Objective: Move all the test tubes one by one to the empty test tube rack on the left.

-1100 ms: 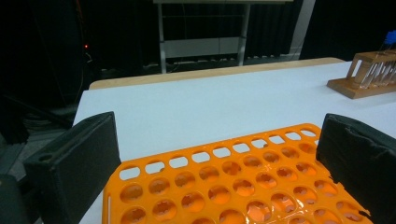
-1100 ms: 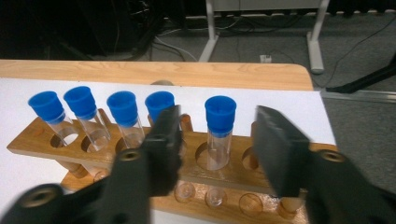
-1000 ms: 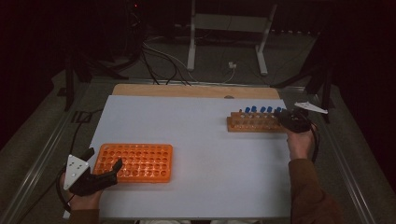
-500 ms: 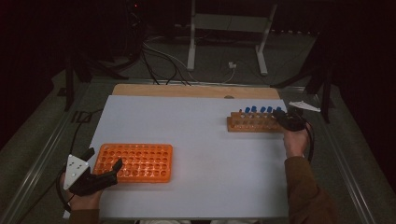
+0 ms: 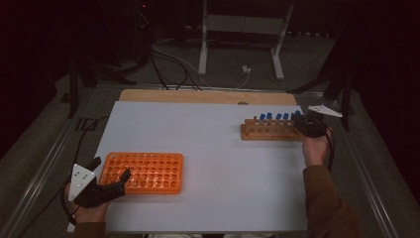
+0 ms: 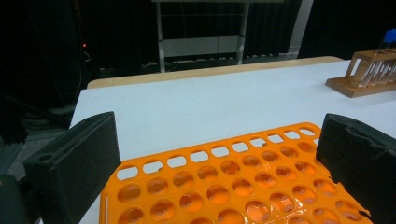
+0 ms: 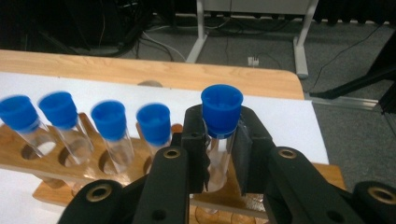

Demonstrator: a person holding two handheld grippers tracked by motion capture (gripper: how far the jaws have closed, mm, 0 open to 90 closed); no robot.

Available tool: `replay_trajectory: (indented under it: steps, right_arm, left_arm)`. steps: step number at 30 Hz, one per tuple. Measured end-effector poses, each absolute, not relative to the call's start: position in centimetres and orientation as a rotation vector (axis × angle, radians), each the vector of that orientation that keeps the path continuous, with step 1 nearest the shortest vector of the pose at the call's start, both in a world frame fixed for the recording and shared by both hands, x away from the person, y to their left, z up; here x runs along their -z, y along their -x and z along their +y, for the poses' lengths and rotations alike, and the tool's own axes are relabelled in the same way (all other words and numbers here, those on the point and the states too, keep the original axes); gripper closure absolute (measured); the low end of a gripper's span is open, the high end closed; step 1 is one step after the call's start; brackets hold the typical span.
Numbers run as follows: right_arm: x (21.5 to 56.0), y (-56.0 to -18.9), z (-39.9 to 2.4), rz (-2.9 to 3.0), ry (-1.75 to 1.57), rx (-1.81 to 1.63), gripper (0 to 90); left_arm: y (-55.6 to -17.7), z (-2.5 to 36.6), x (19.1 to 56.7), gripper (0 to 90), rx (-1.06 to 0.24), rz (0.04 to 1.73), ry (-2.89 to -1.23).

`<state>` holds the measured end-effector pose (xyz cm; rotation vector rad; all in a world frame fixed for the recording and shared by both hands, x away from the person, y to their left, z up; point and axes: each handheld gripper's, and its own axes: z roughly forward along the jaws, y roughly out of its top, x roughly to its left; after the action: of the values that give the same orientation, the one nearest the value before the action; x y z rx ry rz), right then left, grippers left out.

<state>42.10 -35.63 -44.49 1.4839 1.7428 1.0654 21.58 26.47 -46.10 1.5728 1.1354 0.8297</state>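
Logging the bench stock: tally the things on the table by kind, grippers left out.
Blue-capped tubes: 5, one of them clamped in the right gripper
Wooden rack: 1
Orange rack: 1, between the left gripper's open jaws
Total: 7

White table [image 5: 218, 163] with orange rack [image 5: 143, 172] and wooden tube rack [image 5: 270, 130].

A lab: test-tube racks [image 5: 270, 130], dark curtains.
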Motion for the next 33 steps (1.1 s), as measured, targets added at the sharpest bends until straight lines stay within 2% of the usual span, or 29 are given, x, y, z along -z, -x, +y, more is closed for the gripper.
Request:
replay_trajectory:
  steps: [19, 33]
  right_arm:
    - [39.8, -40.8, -35.5, 1.728, -1.4, -1.091, 76.5]
    - [38.9, -39.3, -33.9, 1.813, -1.335, -1.13, 76.5]
  left_arm:
    - [-21.7, 26.4, 46.2, 0.1, -0.824, 1.136, -1.58]
    - [-21.8, 26.1, 46.2, 0.1, -0.808, 1.135, -1.597]
